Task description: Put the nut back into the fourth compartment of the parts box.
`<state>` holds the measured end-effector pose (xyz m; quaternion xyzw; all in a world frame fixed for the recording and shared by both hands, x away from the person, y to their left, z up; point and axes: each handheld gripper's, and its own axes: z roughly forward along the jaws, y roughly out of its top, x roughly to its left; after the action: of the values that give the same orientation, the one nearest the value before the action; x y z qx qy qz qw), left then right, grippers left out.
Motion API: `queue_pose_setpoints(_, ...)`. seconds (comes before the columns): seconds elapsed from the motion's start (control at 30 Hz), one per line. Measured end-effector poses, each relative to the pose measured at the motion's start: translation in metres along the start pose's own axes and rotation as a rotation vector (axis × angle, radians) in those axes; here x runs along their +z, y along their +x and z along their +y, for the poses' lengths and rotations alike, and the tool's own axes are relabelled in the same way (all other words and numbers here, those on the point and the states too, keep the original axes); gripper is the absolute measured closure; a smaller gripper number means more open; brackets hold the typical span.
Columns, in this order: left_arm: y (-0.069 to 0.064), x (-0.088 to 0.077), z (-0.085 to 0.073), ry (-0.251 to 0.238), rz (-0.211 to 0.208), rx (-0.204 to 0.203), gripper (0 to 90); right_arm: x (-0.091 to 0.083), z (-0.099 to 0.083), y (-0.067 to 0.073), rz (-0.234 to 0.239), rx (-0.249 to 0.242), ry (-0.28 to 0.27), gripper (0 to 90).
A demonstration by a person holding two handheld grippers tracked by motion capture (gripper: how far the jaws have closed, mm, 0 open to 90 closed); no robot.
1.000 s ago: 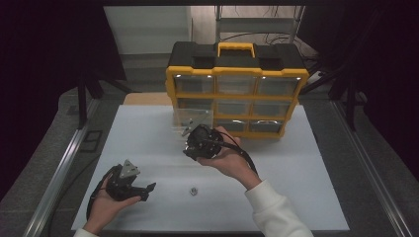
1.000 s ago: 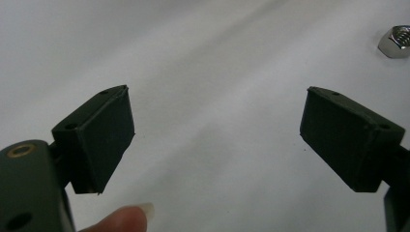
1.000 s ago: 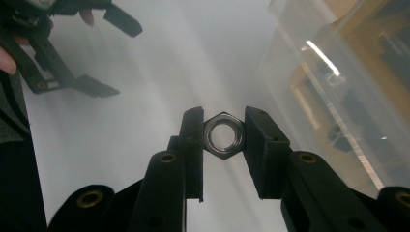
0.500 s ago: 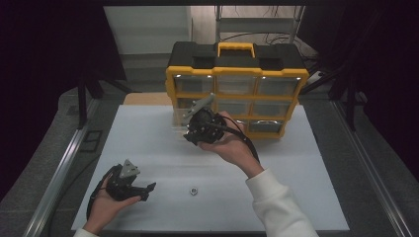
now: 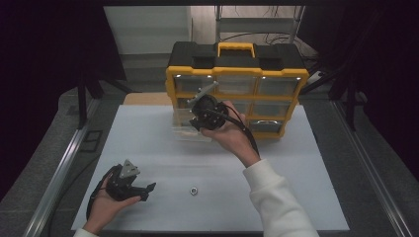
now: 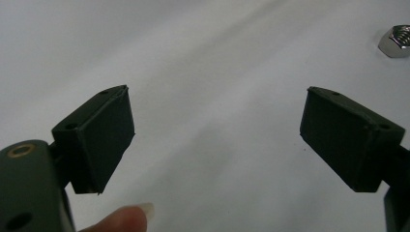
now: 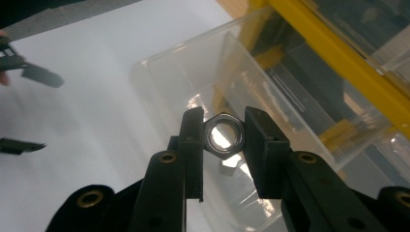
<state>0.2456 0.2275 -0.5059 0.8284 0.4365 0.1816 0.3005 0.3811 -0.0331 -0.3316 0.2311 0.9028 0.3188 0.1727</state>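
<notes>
A steel hex nut [image 7: 221, 152] is clamped between the pads of my right gripper [image 7: 223, 117], flat sides against them. It hangs just above a clear plastic drawer [image 7: 183, 72] that lies pulled out on the table in front of the yellow organizer. In the high view my right gripper [image 5: 195, 121] is over that drawer [image 5: 182, 130], at the organizer's lower left. My left gripper [image 5: 147, 191] rests low at the front left, jaws wide apart with nothing between them [image 6: 217, 140]. A second hex nut [image 5: 194, 190] lies loose on the table to its right [image 6: 396, 41].
The yellow and black drawer organizer [image 5: 237, 74] stands at the back of the white table top [image 5: 296, 168], with a handle on its lid. Metal rails [image 5: 59, 168] run along both sides of the table. A fingertip [image 6: 121, 220] shows beside my left jaw.
My right gripper has risen and moved away from me toward the organizer, carrying the nut over the clear drawer. The left hand has stayed put.
</notes>
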Motion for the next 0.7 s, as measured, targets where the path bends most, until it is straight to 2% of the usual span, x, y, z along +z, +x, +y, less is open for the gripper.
queue_pose_setpoints(0.23,0.000,0.000,0.000,0.003,0.000,0.003,12.8,0.009,-0.001,-0.009,-0.032,0.028,0.009,70.2)
queue_pose_setpoints(0.7,-0.001,0.002,-0.001,0.013,-0.002,0.014,12.8,0.024,0.000,-0.008,-0.042,0.030,0.031,70.1)
